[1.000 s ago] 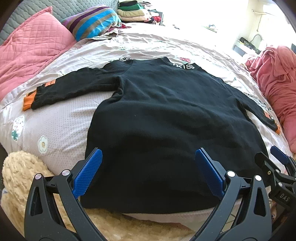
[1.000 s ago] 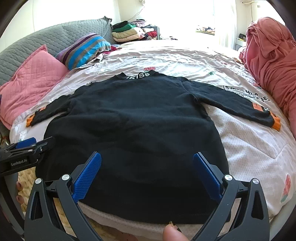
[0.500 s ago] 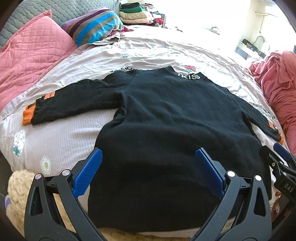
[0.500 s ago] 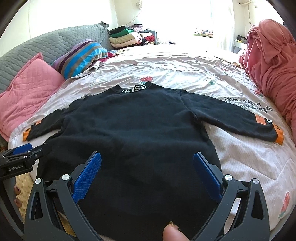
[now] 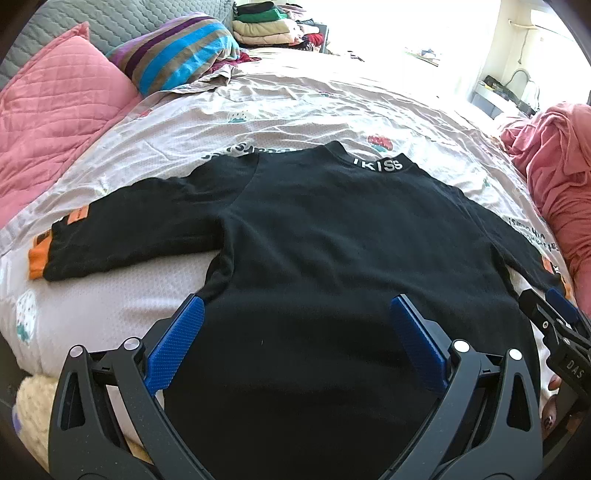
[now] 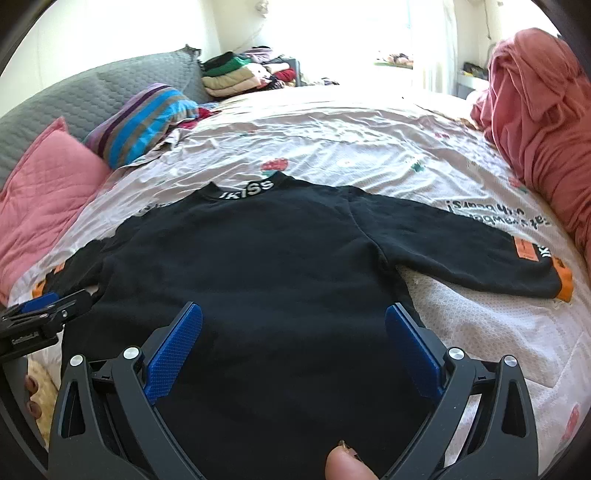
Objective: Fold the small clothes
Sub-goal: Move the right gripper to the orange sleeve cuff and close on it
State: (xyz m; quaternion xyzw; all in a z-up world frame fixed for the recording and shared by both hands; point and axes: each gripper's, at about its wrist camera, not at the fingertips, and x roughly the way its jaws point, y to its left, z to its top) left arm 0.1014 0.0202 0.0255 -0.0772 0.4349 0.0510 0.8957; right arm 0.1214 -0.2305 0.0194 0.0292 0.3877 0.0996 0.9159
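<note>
A: Left wrist view first. What do you count?

B: One black long-sleeved knit sweater (image 5: pixel 332 266), spread flat and face down on the pale printed bedsheet (image 5: pixel 295 107), both sleeves out to the sides. Each cuff has an orange band, and an orange patch sits on the left sleeve. White letters on the collar read "KISS". One pink quilted pillow (image 5: pixel 48 110), one striped cushion in blue, purple and brown (image 5: pixel 177 55), one stack of folded clothes (image 5: pixel 269 26) at the far end, one heap of rose-pink fabric (image 5: pixel 554 177) on the right.

A: And the claw?

B: The left gripper (image 5: pixel 295 332) hangs over the sweater's lower half with its two blue-padded fingers spread wide, holding nothing. The right gripper (image 5: pixel 554 310) peeks in at the right edge; its body shows "DAS".

A: Right wrist view?

B: Same single sweater (image 6: pixel 258 280); the collar again reads "KISS". The sheet (image 6: pixel 369 147) carries mirrored writing I can't read. The right gripper (image 6: pixel 293 336) is fully open over the hem area, empty. One fingertip (image 6: pixel 347 463) shows at the bottom edge. The left gripper (image 6: pixel 48 306) enters at the left edge, near the left sleeve; its opening can't be judged from here.
</note>
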